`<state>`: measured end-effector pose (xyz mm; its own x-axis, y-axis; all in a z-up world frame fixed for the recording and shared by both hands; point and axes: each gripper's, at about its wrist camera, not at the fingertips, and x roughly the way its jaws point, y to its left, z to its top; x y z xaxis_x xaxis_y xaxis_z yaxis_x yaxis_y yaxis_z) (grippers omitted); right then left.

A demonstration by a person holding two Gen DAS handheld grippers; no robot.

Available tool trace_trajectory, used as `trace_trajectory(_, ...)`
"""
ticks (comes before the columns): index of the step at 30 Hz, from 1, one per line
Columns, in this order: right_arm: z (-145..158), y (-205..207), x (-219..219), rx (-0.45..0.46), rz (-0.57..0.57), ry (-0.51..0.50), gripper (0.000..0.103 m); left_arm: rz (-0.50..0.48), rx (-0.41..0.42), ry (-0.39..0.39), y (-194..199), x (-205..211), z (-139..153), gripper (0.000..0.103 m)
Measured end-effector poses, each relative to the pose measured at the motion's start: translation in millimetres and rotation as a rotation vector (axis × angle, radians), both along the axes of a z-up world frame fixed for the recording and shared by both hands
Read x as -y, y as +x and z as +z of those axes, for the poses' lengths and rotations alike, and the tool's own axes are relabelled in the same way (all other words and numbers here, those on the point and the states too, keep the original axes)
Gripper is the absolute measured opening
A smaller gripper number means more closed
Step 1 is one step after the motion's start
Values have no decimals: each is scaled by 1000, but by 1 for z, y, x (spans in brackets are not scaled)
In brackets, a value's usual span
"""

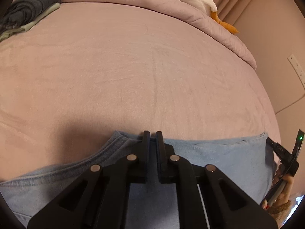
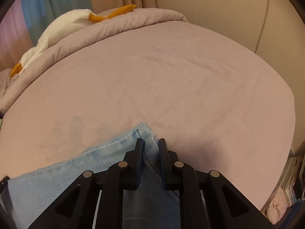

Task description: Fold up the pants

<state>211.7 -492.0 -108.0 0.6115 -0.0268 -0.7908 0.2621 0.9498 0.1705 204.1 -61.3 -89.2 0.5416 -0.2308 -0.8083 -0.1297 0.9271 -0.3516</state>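
Observation:
Light blue denim pants (image 1: 219, 158) lie on a pink bed sheet (image 1: 133, 66), near the front edge. My left gripper (image 1: 152, 134) is shut on the pants' far edge, with a thin layer of denim between the fingers. In the right wrist view the pants (image 2: 85, 164) run off to the left. My right gripper (image 2: 150, 142) is shut on a bunched corner of the pants, with a fold of denim between the fingers. The right gripper's body also shows at the right edge of the left wrist view (image 1: 284, 152).
A folded dark grey garment (image 1: 32, 2) on a pale green one lies at the far left of the bed. A rolled pink duvet (image 2: 114, 24) with a white and orange plush toy (image 2: 63, 24) lies along the far side. A wall (image 2: 209, 3) stands at the right.

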Motion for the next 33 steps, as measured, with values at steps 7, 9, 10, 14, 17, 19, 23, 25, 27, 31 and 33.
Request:
trace_trajectory(7, 33, -55, 29, 84, -51, 113, 70, -31, 69, -29, -45, 9, 45, 46)
trace_trajectory(9, 39, -80, 43, 98, -97, 150, 70, -60, 77, -51, -64, 16, 52, 49)
trace_trajectory(10, 38, -88, 48, 102, -119, 168, 70, -78, 71, -67, -72, 20, 52, 49)
trace_trajectory(14, 19, -103, 49, 51, -93, 186, 66, -170, 22, -130, -94, 41, 41, 49)
trace_trajectory(17, -3, -99, 43, -16, -87, 175, 23, -207, -1, -78, -100, 56, 27, 48)
trace_trajectory(19, -4, -102, 45, 12, -135, 138, 13, -203, -42, -31, -100, 60, 16, 47)
trace_trajectory(23, 9, -111, 50, 90, -153, 155, 9, -188, -56, -69, -92, 52, 2, 45)
trace_trajectory(25, 2, -106, 47, 47, -149, 115, 9, -179, -62, -95, -90, 48, 2, 45)
trace_trajectory(27, -10, -101, 41, 3, -147, 77, 9, -178, -64, -102, -89, 47, 3, 45)
trace_trajectory(31, -4, -106, 47, -7, -188, 128, 10, -182, -50, -87, -94, 50, 4, 46)
trace_trajectory(33, -1, -113, 58, 10, -209, 250, 24, -178, -48, -95, -90, 52, 4, 48)
